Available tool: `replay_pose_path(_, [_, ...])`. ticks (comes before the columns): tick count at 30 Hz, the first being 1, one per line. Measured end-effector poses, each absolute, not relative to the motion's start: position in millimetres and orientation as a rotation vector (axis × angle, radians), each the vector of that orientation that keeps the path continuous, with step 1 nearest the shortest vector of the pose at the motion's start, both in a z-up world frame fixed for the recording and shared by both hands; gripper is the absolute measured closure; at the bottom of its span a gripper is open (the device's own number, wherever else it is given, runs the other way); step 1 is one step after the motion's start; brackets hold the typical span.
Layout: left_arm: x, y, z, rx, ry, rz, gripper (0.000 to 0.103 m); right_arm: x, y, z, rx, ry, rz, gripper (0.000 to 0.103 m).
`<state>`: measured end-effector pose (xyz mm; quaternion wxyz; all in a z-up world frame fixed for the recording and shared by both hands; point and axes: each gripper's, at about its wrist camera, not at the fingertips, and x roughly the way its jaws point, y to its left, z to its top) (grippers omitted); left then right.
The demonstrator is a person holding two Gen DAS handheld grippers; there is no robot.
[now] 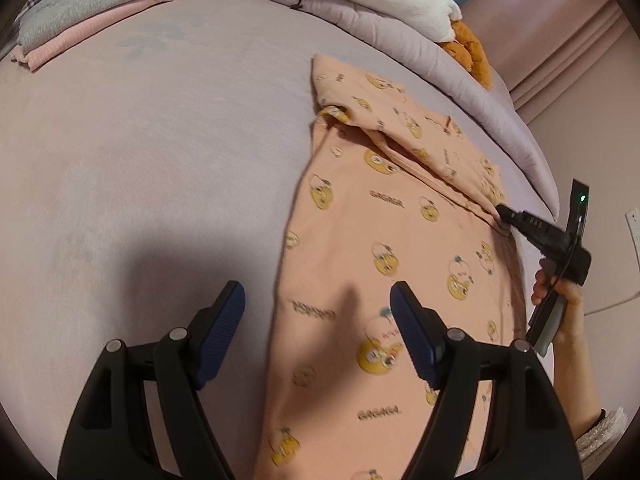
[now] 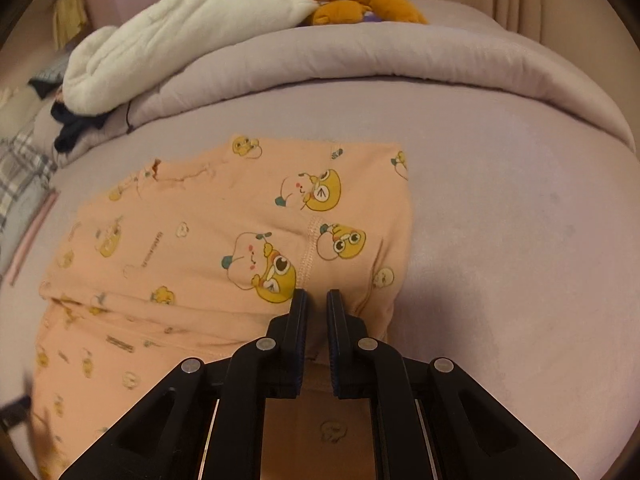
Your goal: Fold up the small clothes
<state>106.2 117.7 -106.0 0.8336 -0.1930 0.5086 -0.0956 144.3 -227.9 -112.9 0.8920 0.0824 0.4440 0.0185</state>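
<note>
A small peach garment (image 1: 360, 220) printed with yellow cartoon figures lies flat on the lilac bed sheet (image 1: 140, 160). Its far part is folded back over itself. My left gripper (image 1: 318, 300) is open above the garment's near left edge, one finger over the cloth and one over bare sheet, holding nothing. In the left wrist view my right gripper (image 1: 500, 210), held by a hand (image 1: 560, 300), is pinched on the right end of the fold. In the right wrist view the right gripper (image 2: 317, 300) is shut on the garment (image 2: 200, 240), with peach cloth between its pads.
A folded stack of grey and pink clothes (image 1: 80, 20) sits at the far left of the bed. A rolled lilac quilt (image 2: 400, 68) runs along the far side, with a white plush blanket (image 2: 180, 40) and an orange soft toy (image 2: 360, 4) on it. A dark garment (image 2: 72, 128) lies at its left end.
</note>
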Motion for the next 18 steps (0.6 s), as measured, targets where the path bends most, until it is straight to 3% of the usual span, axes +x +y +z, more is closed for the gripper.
replay_pose_path(4, [92, 108, -101, -0.387, 1.077, -0.225, 0.028, 132, -233, -101, 0.234, 0.870, 0.059, 0.095])
replay_pose_path(9, [73, 97, -96, -0.351, 1.079, -0.251, 0.028, 122, -230, -114, 0.238, 0.949, 0.047, 0.095])
replay_pose_path(18, [55, 66, -95, -0.248, 1.044, -0.299, 0.028, 28, -192, -104, 0.159, 0.934, 0.203, 0.092])
